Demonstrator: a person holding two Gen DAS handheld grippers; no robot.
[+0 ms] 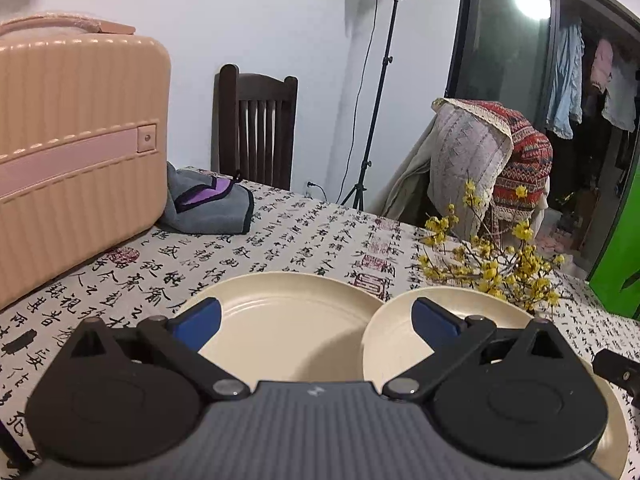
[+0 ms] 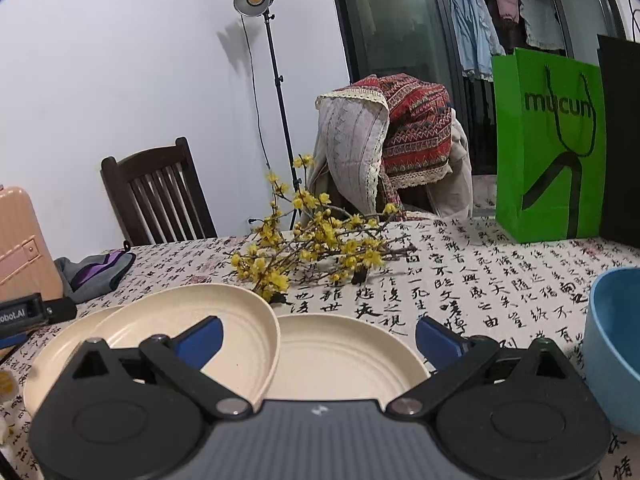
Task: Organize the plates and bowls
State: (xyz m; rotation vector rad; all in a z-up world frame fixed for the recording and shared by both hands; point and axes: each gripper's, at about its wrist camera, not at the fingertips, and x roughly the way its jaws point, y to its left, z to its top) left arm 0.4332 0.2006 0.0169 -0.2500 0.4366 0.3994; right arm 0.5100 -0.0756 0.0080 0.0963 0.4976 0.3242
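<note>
Fingers spread wide on left gripper (image 1: 316,320) and right gripper (image 2: 318,338), gripping nothing, over cream plates (image 1: 288,320) overlapping on calligraphy tablecloth (image 2: 480,280). Blue bowl (image 2: 612,344) at right; farther off, yellow blossom sprigs (image 2: 316,240), pink case (image 1: 76,152)

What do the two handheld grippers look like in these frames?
Both match: the left gripper and right gripper have a ribbed grey body with a small white mark, two round black discs, black link arms with silver pivots, and blue fingers. No cables, hands or sleeves show.
</note>
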